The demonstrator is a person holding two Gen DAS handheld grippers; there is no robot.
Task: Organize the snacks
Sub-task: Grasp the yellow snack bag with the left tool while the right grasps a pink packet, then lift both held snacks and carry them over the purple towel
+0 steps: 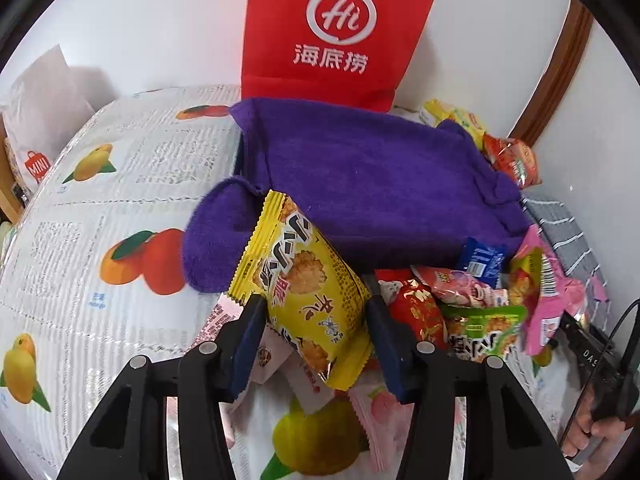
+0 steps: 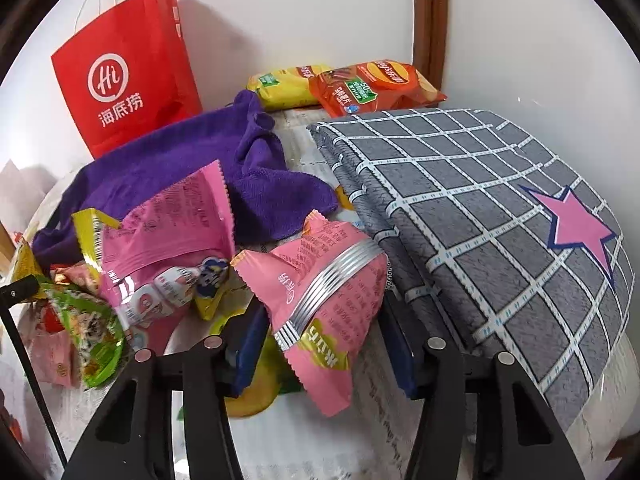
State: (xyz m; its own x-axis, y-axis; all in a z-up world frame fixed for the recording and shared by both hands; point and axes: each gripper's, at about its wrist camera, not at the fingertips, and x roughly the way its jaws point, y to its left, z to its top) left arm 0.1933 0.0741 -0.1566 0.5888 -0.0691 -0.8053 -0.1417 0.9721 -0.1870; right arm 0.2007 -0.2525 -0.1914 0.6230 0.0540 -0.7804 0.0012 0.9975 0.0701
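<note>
In the left wrist view my left gripper [image 1: 316, 332] is shut on a yellow rice-cracker packet [image 1: 308, 280], with a pad on each side of it. The packet stands tilted in front of a purple towel [image 1: 360, 184]. A pile of small snack packets [image 1: 460, 300] lies just to its right. In the right wrist view my right gripper [image 2: 324, 340] is shut on a pink snack packet [image 2: 324, 276] with silver stripes. More pink, green and yellow snack packets [image 2: 120, 272] lie heaped to its left, against the purple towel [image 2: 160, 160].
A red paper bag [image 1: 332, 28] stands against the wall behind the towel. A folded grey checked cloth [image 2: 500, 220] with a pink star lies to the right. Yellow and orange chip bags [image 2: 372, 84] rest at the back. The fruit-print tablecloth [image 1: 100, 200] stretches left.
</note>
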